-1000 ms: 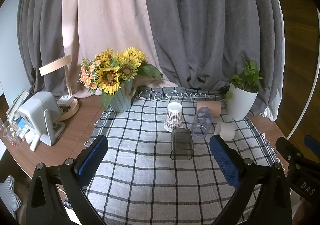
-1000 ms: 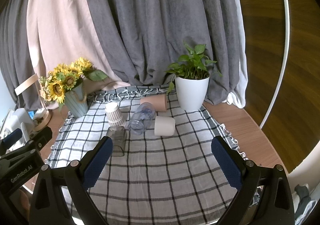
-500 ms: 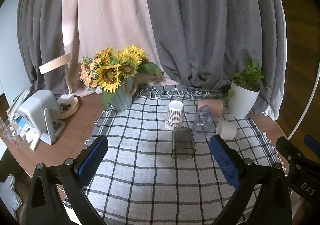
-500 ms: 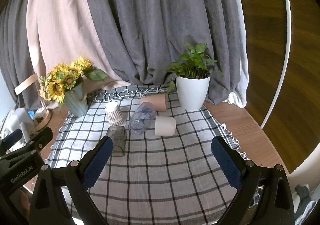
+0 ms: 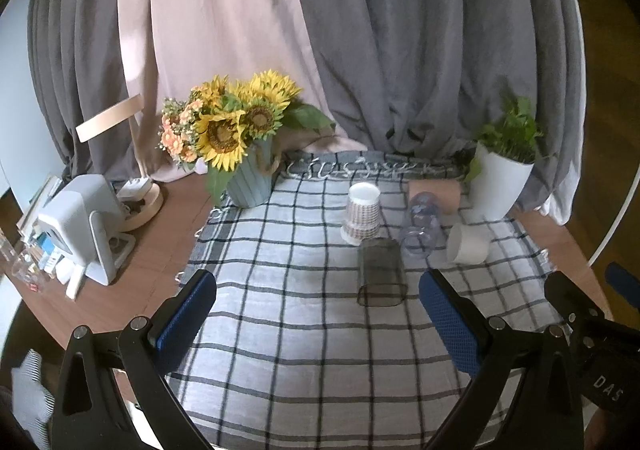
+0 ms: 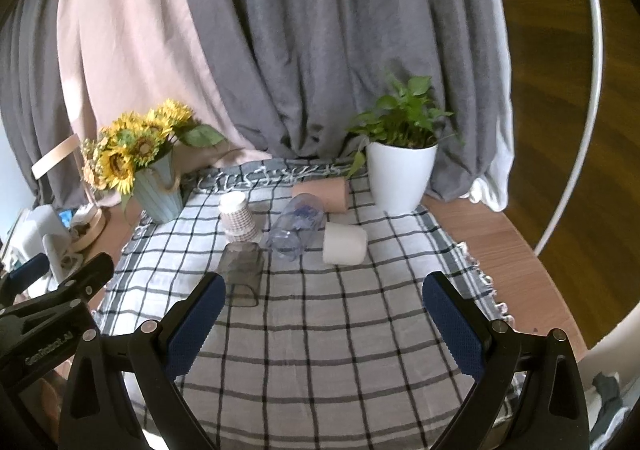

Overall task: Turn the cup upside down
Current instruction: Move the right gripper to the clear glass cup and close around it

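The smoky translucent plastic cup (image 5: 380,273) lies on its side, mouth toward the near edge, just beyond and right of centre of the spread, empty left gripper (image 5: 318,308), nearer it than the equally spread right gripper (image 6: 324,310).

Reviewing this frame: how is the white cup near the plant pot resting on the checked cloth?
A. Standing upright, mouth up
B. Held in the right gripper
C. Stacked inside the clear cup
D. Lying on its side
D: the white cup lies on its side on the checked cloth, apart from both open grippers.
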Action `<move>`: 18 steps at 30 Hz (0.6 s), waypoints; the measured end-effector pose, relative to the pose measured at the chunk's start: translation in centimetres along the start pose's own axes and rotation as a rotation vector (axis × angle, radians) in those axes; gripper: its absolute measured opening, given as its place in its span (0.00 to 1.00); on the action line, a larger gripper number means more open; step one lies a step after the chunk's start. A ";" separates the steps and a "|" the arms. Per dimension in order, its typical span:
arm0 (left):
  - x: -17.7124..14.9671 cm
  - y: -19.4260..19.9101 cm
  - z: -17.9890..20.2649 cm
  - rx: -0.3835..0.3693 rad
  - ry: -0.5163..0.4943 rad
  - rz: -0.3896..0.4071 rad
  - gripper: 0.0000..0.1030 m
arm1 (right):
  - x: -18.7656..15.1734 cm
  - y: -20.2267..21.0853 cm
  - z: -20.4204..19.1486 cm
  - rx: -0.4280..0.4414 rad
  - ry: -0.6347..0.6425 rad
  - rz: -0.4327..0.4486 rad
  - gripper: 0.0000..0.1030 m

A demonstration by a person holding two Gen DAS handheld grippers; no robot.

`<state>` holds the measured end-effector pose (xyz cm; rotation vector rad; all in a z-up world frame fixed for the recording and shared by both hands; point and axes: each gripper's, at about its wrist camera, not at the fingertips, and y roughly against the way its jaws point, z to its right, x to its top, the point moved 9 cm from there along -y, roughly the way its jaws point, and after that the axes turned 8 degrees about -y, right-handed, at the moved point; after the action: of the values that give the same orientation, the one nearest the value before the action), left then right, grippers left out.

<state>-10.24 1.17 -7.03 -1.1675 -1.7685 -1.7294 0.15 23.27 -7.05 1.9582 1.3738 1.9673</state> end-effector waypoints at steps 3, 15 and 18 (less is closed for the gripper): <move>-0.3 -1.2 -0.4 0.010 -0.025 -0.024 1.00 | -0.2 -1.3 -1.1 0.017 0.008 -0.024 0.97; -1.7 -8.0 -4.4 0.050 -0.036 -0.130 1.00 | -1.0 -9.5 -6.0 0.048 0.024 -0.171 0.96; -2.0 -10.1 -5.5 0.037 -0.022 -0.165 1.00 | -1.2 -11.6 -7.2 0.037 0.036 -0.213 0.96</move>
<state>-18.42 -3.43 -13.91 -1.0553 -1.9495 -1.7730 -11.73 25.77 -13.48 1.7161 1.5653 1.9022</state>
